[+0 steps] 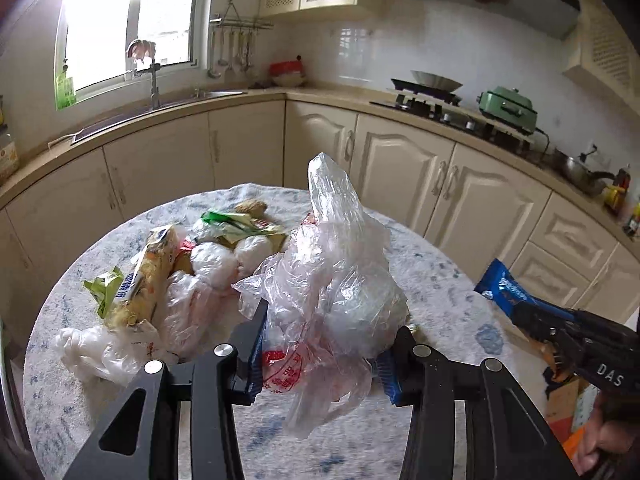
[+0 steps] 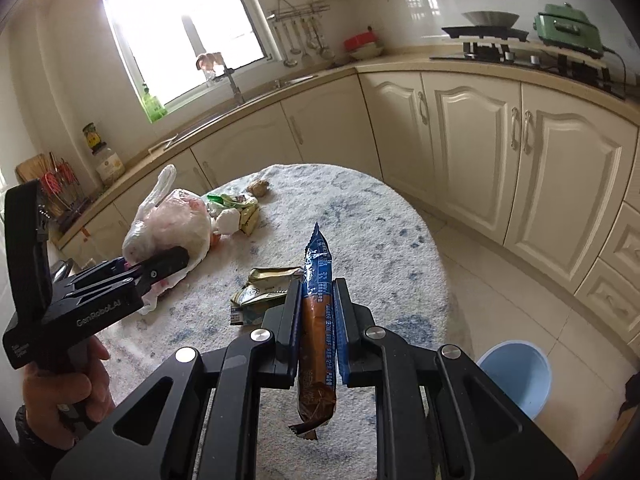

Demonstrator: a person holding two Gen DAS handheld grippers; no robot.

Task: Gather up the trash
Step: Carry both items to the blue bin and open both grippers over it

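Here, your left gripper [image 1: 324, 344] clamped a clear plastic bag [image 1: 336, 280] at lower centre. Your right gripper [image 2: 318, 320] pinched a blue wrapper [image 2: 318, 300].

Each hand-held gripper [image 1: 324, 344] [image 2: 318, 312] is matte black, with blue ribbed pads [image 1: 256, 356], round silver screws and white lettering at nine o'clock.

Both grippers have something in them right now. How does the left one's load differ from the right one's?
The left gripper holds a crumpled clear plastic bag, bulky and shapeless; the right gripper holds a slim blue and brown snack wrapper, long and flat. The bag spills out over wide-set jaws, while the wrapper stands upright between jaws nearly shut. The bag is see-through with red print; the wrapper is opaque. Both are clamped and lifted above the round table.
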